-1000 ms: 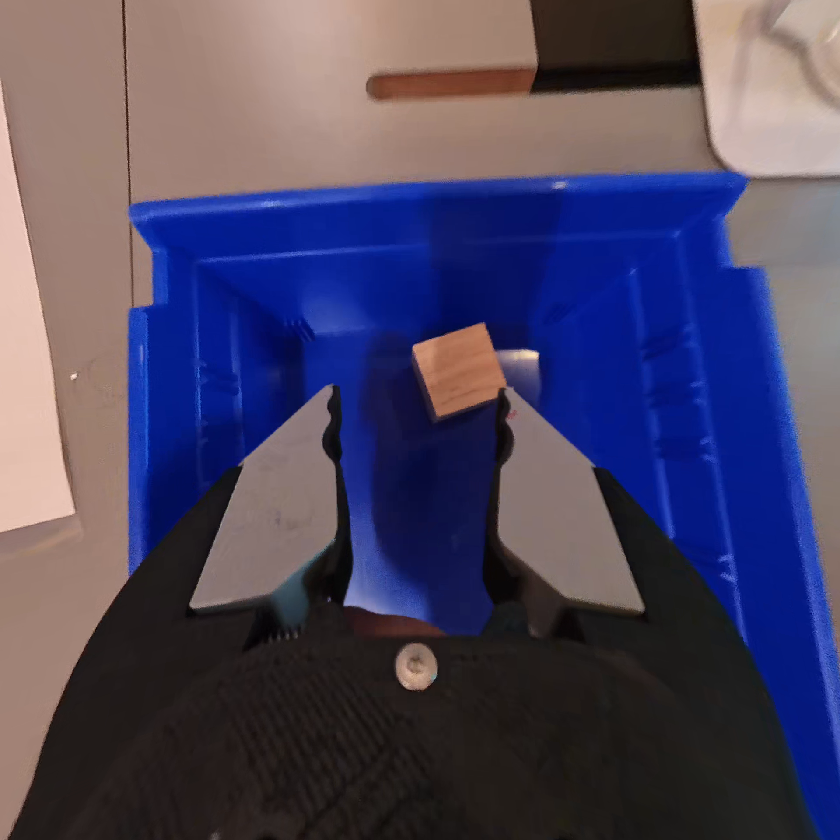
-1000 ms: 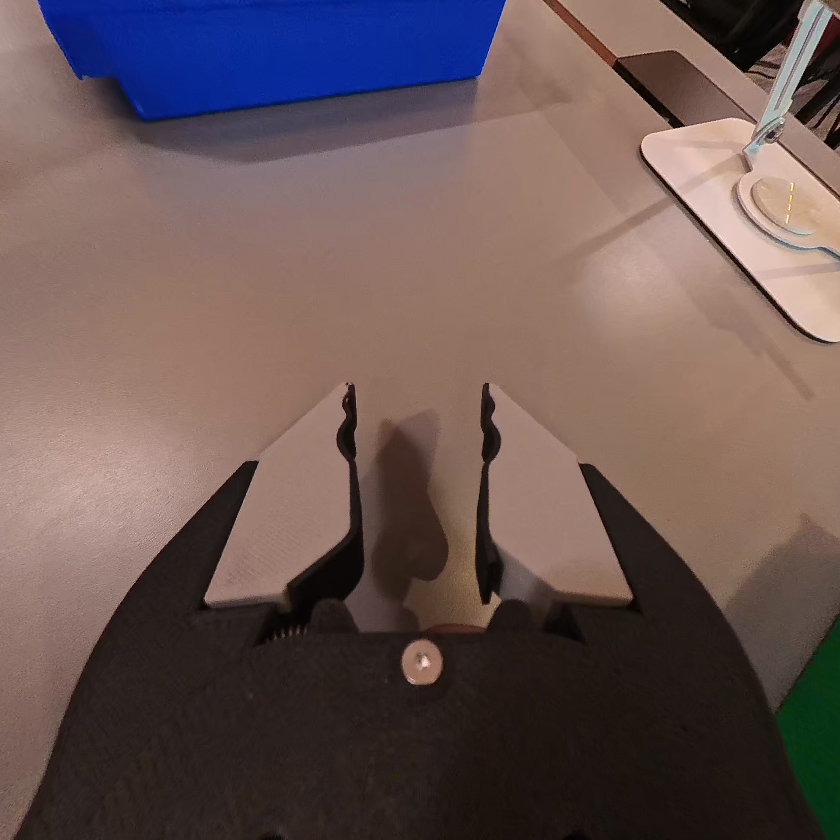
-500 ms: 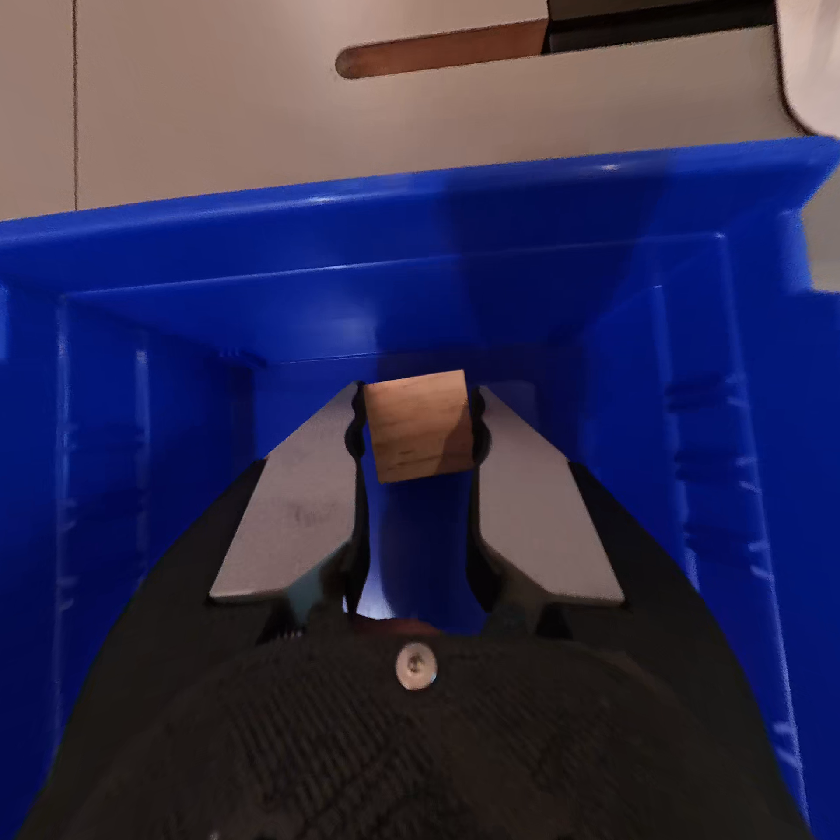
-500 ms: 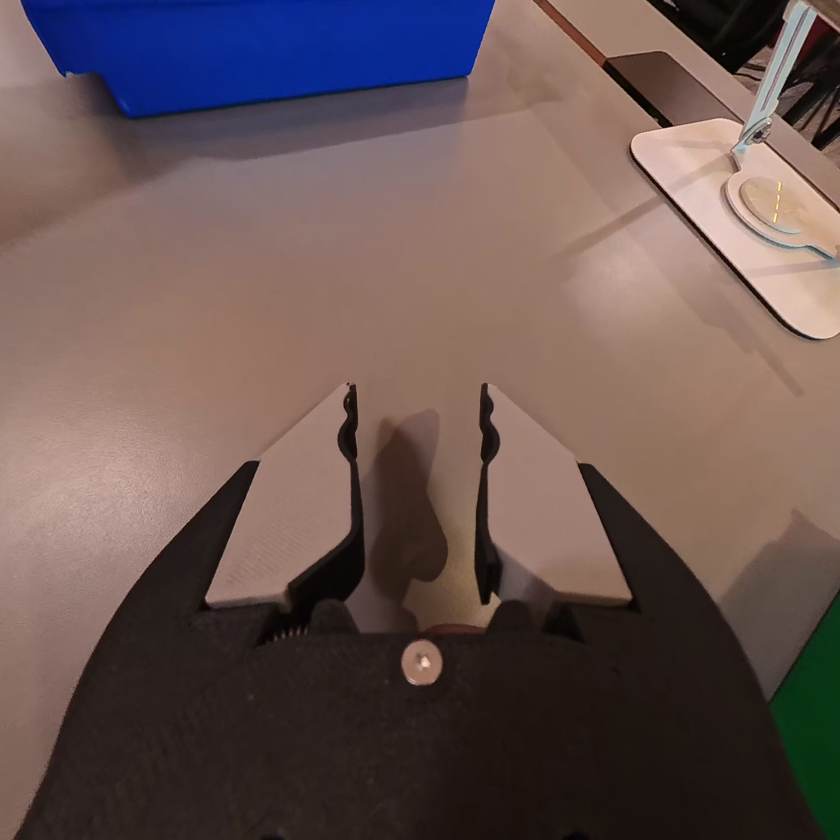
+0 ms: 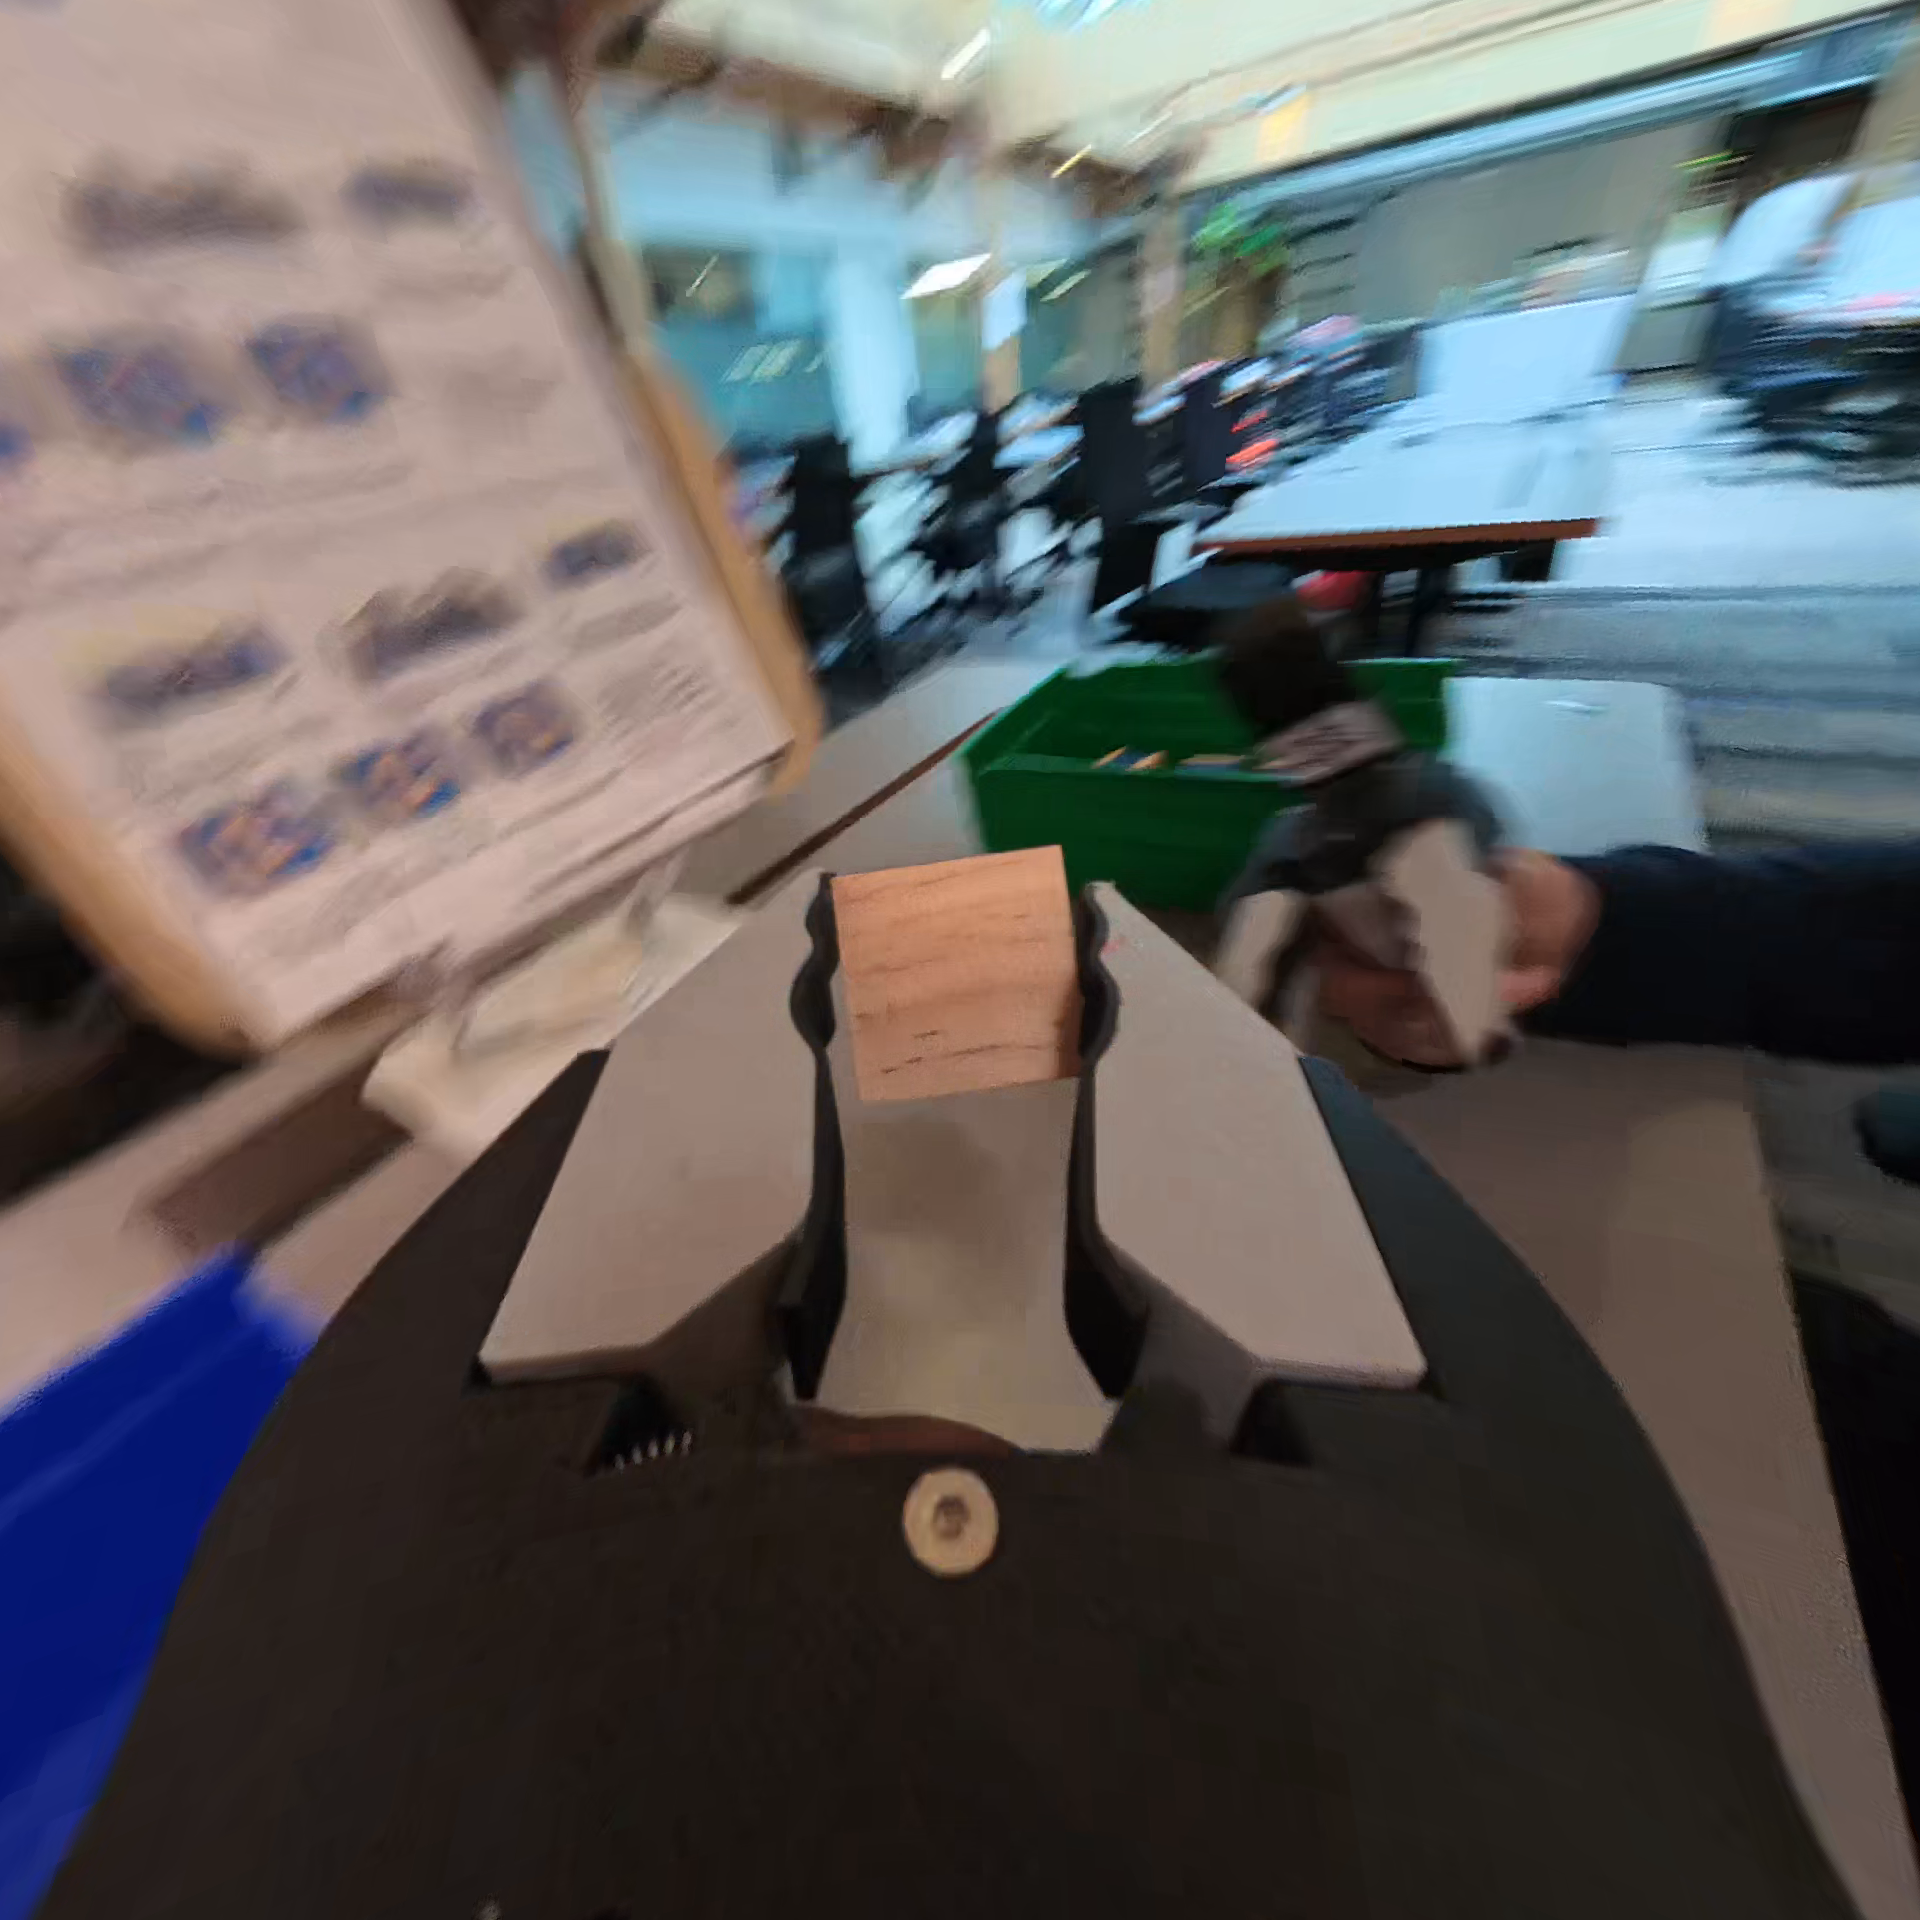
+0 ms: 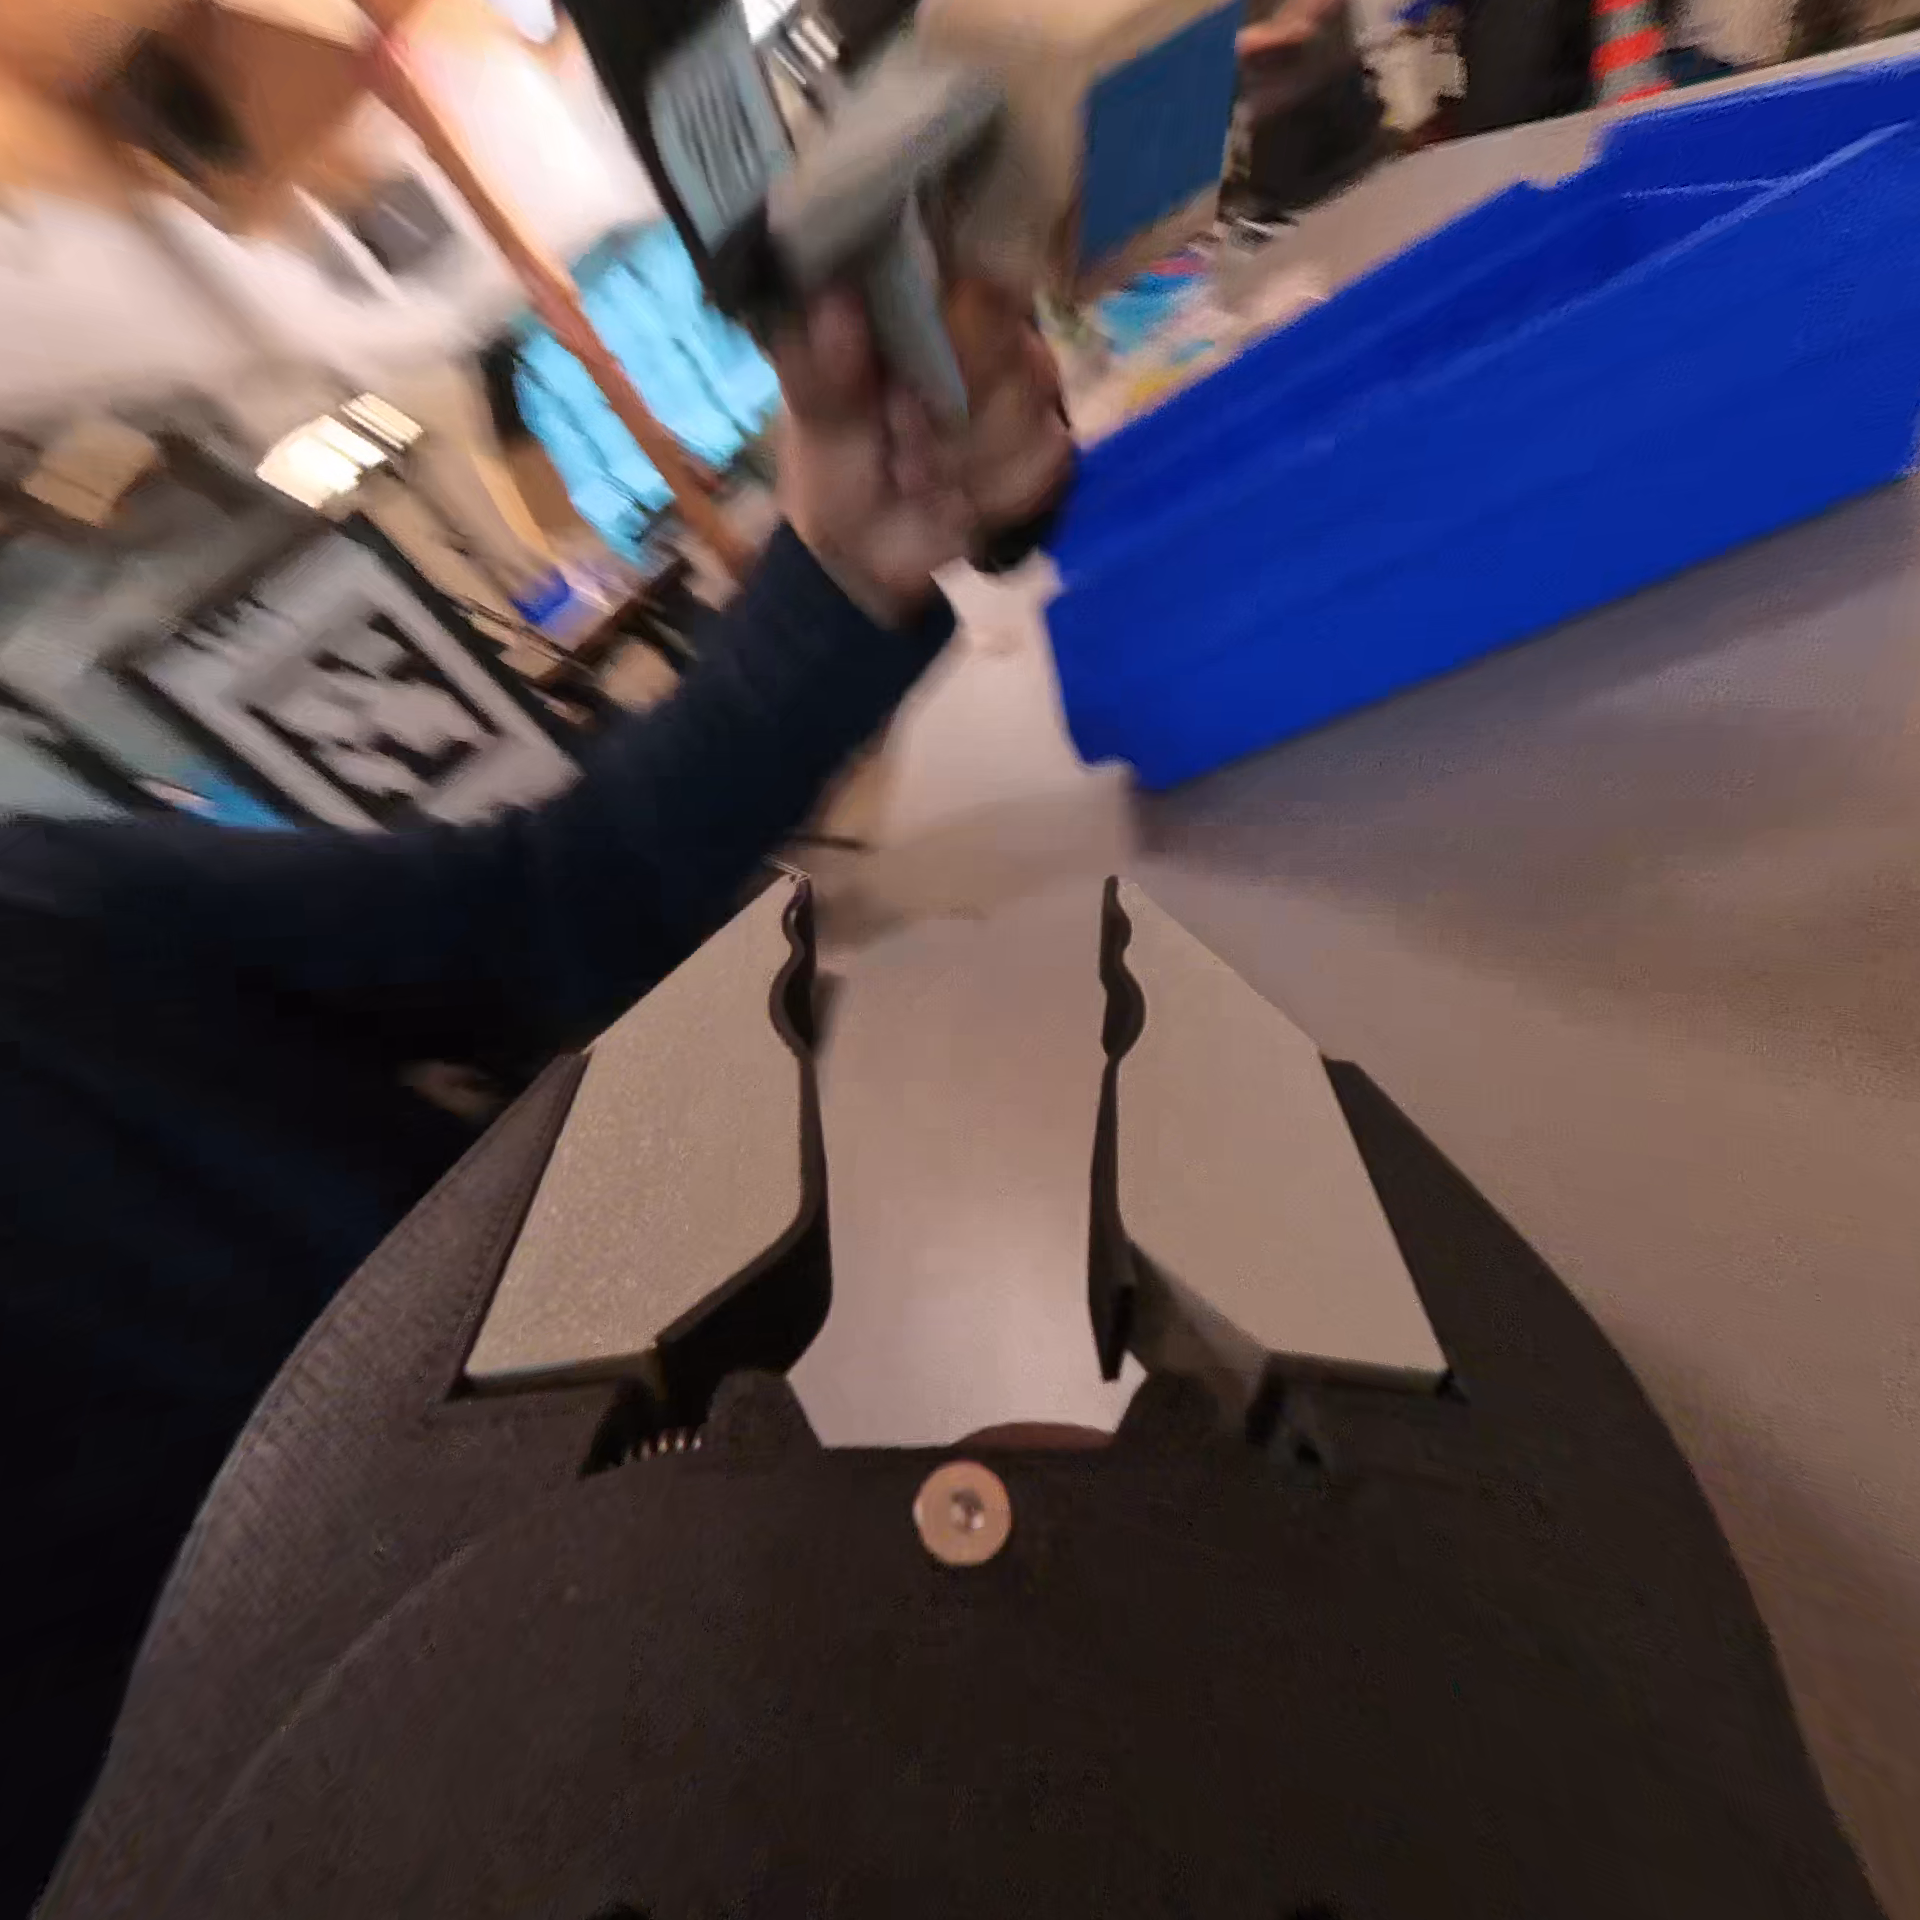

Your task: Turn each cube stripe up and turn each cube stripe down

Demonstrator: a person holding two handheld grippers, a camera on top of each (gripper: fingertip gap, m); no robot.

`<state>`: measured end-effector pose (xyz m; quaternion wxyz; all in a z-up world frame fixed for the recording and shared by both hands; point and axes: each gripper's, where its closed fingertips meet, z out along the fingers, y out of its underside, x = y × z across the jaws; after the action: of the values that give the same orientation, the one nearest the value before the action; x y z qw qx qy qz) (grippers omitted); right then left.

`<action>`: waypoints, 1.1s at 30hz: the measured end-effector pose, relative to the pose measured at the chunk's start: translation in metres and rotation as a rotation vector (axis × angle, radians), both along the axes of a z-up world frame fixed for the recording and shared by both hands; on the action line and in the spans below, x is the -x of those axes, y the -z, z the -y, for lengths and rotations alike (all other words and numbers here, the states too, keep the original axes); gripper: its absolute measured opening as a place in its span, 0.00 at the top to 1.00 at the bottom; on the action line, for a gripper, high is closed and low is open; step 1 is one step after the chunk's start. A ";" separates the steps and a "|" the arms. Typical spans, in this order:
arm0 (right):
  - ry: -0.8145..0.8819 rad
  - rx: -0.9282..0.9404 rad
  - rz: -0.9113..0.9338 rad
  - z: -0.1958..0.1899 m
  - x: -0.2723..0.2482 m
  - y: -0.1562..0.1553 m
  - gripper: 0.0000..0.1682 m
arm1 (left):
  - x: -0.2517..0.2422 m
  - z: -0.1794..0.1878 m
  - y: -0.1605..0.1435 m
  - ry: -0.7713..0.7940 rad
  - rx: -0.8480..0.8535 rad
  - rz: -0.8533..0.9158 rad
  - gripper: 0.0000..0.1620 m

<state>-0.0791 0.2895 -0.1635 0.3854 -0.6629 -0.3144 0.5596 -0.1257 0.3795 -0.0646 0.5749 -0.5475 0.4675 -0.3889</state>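
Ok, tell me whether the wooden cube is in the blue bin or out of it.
Out. The cube is clamped between the left gripper fingers, above the grey table, the blue bin behind at lower left.

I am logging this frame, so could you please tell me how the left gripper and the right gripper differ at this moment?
The left gripper has its jaws shut on a plain light-brown wooden cube; the right gripper has its jaws open with nothing between them. The left gripper looks toward a green plastic bin, the right gripper toward a blue plastic bin. Both have grey fingers on black bodies and are hand-held.
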 end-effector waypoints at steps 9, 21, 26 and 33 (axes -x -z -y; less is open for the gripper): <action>-0.355 0.232 -0.397 0.042 0.001 -0.049 0.65 | -0.053 0.129 0.023 0.350 -0.383 0.088 0.73; 0.035 0.011 -0.064 -0.001 -0.007 -0.014 0.73 | -0.066 0.098 0.078 0.192 -0.640 -0.115 0.74; 0.121 -0.092 0.026 -0.007 -0.007 -0.010 0.74 | -0.064 0.091 0.084 0.138 -0.697 -0.134 0.74; 0.053 -0.012 -0.039 -0.001 -0.010 -0.011 0.75 | -0.066 0.099 0.084 0.129 -0.743 -0.089 0.74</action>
<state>-0.0694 0.2905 -0.1523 0.4101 -0.6578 -0.2925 0.5600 -0.0595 0.2807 -0.1482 0.6876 -0.2876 0.6347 -0.2041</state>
